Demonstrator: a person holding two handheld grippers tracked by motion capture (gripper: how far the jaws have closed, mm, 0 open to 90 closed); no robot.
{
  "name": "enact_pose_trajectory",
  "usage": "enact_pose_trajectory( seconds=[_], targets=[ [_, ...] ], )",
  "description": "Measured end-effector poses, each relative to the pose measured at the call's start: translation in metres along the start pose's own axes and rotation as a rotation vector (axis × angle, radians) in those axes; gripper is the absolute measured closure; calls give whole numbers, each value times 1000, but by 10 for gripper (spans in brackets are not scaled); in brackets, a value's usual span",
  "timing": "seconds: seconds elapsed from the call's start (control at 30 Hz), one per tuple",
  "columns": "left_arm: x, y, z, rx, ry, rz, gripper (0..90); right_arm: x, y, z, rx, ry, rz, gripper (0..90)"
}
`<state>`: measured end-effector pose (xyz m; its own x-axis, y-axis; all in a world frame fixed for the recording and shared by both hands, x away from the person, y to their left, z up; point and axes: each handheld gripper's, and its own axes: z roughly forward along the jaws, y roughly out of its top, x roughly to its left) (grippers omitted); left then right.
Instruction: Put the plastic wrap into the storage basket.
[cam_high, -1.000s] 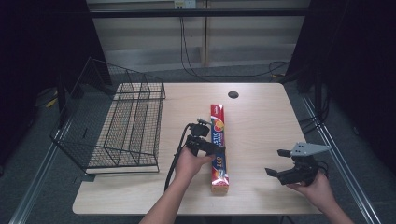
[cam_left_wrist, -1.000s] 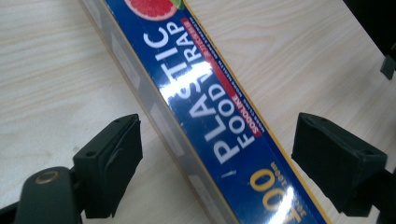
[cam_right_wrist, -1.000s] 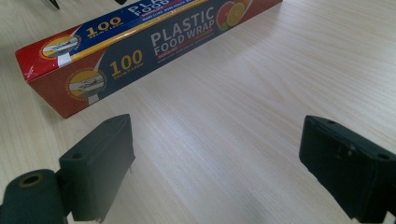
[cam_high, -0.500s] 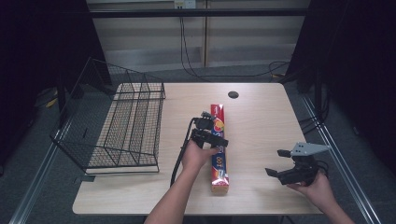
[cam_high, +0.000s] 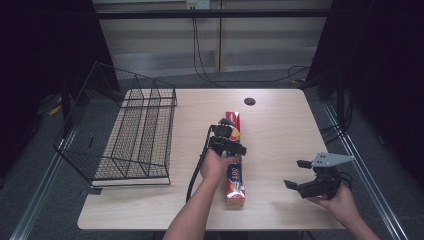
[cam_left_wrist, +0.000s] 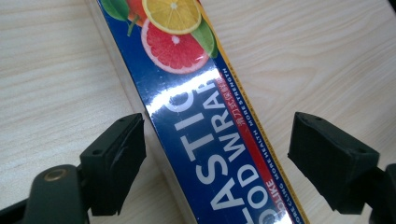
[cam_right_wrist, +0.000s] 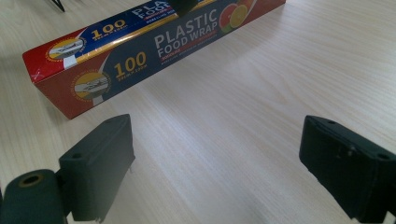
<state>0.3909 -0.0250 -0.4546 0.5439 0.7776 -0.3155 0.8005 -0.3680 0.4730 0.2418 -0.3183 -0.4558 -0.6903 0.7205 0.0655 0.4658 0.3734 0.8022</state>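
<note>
Over the middle of the plastic wrap box (cam_high: 234, 159), lying lengthwise on the table (cam_high: 280, 130), the left claw (cam_left_wrist: 215, 154) straddles it open, jaws just narrowed, and should centre itself before squeezing.

Pale wood tabletop (cam_high: 280, 125) bearing a wire rack and a box of food wrap.

The tabletop has a light grain, rounded corners and a small dark round hole (cam_high: 250, 101) near its far edge. A black wire rack (cam_high: 135, 140) rests on its left part, one side reaching out past the left edge. Near the middle lies a long plastic wrap box (cam_high: 235, 172), flat on the wood and running from the near edge toward the far one, well apart from the rack. The right part is bare wood.
</note>
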Motion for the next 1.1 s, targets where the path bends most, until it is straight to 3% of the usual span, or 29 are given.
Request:
enact_pose_trajectory(
  seconds=[0.27,0.57,0.83,0.97,1.1],
  targets=[
    [1,1,7,17,24,-15,217,-1,0,-1,-3,8,3,99],
    [3,1,12,39,11,-34,217,-1,0,-1,-8,1,10,99],
    [4,1,12,28,6,-66,231,-1,1,-2,-15,5,14,99],
    [4,2,12,32,10,-62,234,-1,1,-2,-15,5,15,99],
    [3,4,13,58,19,-70,232,-1,1,-2,-14,5,13,99]
  ],
)
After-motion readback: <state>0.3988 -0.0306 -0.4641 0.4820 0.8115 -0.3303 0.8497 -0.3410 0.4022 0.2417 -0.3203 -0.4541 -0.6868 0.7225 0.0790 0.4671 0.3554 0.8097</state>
